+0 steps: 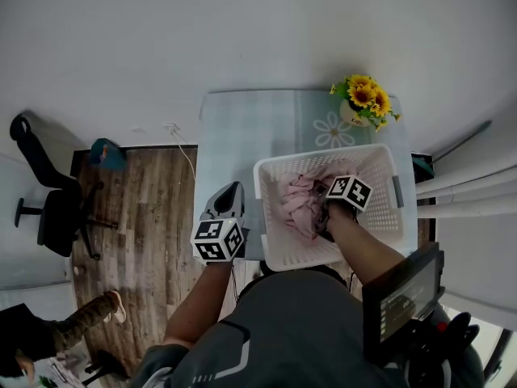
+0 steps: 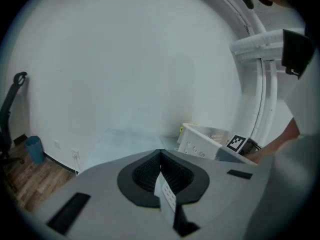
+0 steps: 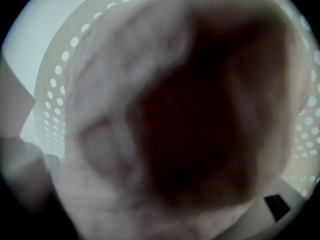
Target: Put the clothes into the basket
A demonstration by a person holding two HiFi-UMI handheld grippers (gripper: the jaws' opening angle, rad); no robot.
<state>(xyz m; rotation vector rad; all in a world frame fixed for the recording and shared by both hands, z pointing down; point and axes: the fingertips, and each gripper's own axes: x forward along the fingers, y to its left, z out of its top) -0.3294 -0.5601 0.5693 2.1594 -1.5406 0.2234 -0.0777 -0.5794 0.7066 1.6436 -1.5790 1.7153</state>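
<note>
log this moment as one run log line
left gripper: shut, empty, left of basket, over table | right gripper: down in basket, pressed into pink clothes, jaws covered by cloth

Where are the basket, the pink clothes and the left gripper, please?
basket [image 1: 296, 254], head view, near wall.
pink clothes [image 1: 297, 205], head view, middle of the heap.
left gripper [image 1: 235, 187], head view, tips of its fingers.

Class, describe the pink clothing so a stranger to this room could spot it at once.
Find the pale table against the white wall, with sunflowers at its far corner. On it stands a white perforated basket; the crumpled pink clothes lie inside, the only soft, coloured thing there.
</note>
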